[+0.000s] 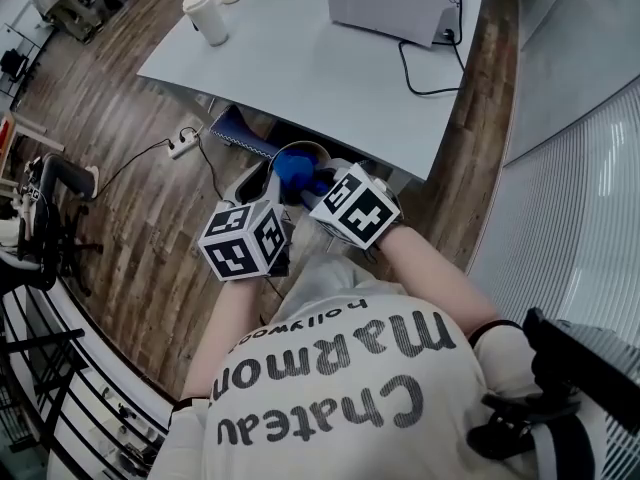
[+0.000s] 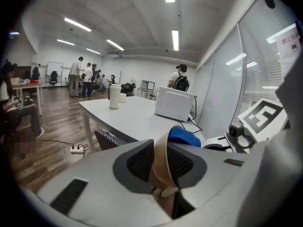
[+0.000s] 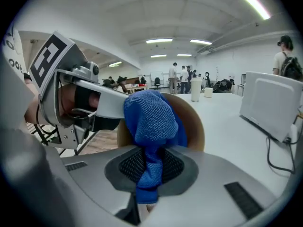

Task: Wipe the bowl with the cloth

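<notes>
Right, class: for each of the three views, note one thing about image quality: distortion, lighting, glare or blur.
Head view: soft, even light on the table, no glare. Left gripper view: fisheye, black corners, ceiling lights blown out white. Right gripper view: same fisheye; the blue cloth is crisp up close, the distant people tiny and soft.

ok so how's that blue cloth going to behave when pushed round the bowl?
Probably floppy: the cloth bunches above the right gripper and a tail hangs out below its jaws. Its looped weave likely drags rather than slides.
</notes>
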Motion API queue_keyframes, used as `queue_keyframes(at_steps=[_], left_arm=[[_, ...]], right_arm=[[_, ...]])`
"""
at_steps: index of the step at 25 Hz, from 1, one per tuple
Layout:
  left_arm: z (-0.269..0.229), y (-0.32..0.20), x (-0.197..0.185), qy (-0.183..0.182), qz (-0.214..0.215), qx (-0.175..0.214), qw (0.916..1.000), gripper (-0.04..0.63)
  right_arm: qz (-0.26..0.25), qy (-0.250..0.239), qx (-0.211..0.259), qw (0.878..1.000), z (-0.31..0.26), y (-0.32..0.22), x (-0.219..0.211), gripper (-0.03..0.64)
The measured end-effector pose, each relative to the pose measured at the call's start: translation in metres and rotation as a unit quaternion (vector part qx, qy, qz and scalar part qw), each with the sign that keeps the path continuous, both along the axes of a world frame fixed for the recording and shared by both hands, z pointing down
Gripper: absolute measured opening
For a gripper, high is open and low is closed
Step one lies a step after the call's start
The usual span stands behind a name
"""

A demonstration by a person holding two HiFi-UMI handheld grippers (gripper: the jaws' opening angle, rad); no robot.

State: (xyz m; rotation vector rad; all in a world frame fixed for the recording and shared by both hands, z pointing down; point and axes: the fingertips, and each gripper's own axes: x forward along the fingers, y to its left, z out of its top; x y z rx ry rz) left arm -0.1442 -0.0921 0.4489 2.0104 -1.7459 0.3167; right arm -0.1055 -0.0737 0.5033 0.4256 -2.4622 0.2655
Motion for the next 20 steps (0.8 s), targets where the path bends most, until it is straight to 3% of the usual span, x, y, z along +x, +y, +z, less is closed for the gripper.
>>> queue_keyframes(at_steps=[6, 12, 17, 20], left_arm=[[0.003, 0.008, 0.000, -0.004, 0.010, -0.003, 0.9999, 0.078], [0.006, 0.001, -0.004, 0.016, 0.004, -0.014, 0.9998, 0.080], [0.000, -0.008, -0.004, -0.013, 0.030, -0.017, 0.9993, 0.091], [-0.002, -0.019, -0.018, -0.002, 0.035, -0.014, 0.9993, 0.092]], right_arm=[[0.032, 0.025, 0.009, 0.999, 0.003, -0.004, 0.009, 0.049], [0.040, 0.028, 0.013, 0.999, 0.003, -0.017, 0.008, 0.049], [0.050, 0.021, -0.009, 0.998, 0.001, -0.032, 0.004, 0.049], [0.057, 0.020, -0.010, 0.998, -0.002, -0.040, -0.009, 0.049]])
